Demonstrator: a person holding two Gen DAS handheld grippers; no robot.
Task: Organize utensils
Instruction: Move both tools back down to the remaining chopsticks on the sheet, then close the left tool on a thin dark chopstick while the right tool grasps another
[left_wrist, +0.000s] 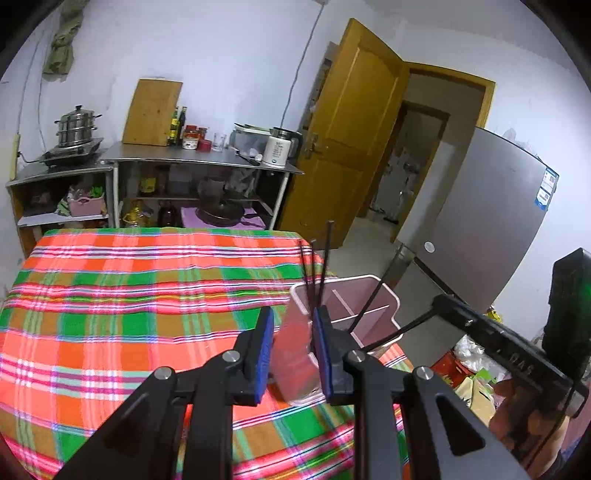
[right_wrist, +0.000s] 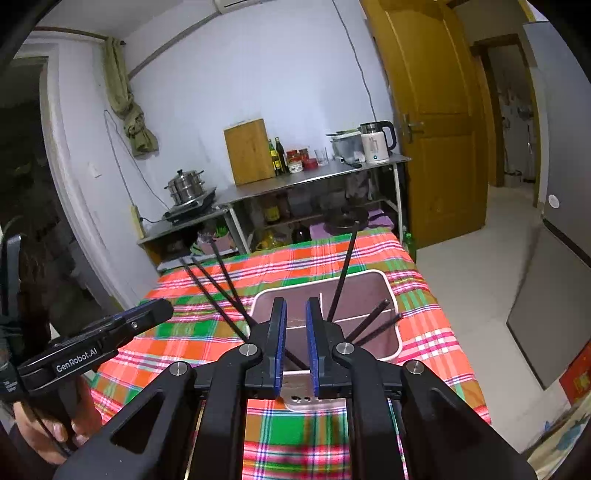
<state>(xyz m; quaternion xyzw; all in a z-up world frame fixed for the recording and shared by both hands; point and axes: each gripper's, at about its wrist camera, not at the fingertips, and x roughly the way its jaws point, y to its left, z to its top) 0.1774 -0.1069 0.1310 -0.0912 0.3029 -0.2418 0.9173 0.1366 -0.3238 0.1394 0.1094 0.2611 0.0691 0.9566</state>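
A pale pink utensil holder (left_wrist: 347, 280) with inner dividers stands near the right edge of the checked tablecloth (left_wrist: 129, 295). Several black chopsticks (left_wrist: 322, 266) lean out of it. My left gripper (left_wrist: 292, 317) hovers over the holder's near left corner, its blue pads apart and pressing on nothing. In the right wrist view the holder (right_wrist: 392, 299) lies just beyond my right gripper (right_wrist: 296, 306), whose pads stand slightly apart with nothing between them. The chopsticks (right_wrist: 343, 273) fan out to both sides. The right gripper (left_wrist: 443, 302) shows side-on at the holder's right, the left gripper (right_wrist: 162, 306) at the far left.
A hand (right_wrist: 55, 428) holds the left gripper's handle. Behind the table stands a steel shelf unit (left_wrist: 207, 158) with a kettle (left_wrist: 279, 149), bottles, a cutting board and a steamer pot (left_wrist: 75, 129). A wooden door (left_wrist: 351, 140) and a grey fridge (left_wrist: 480, 221) are on the right.
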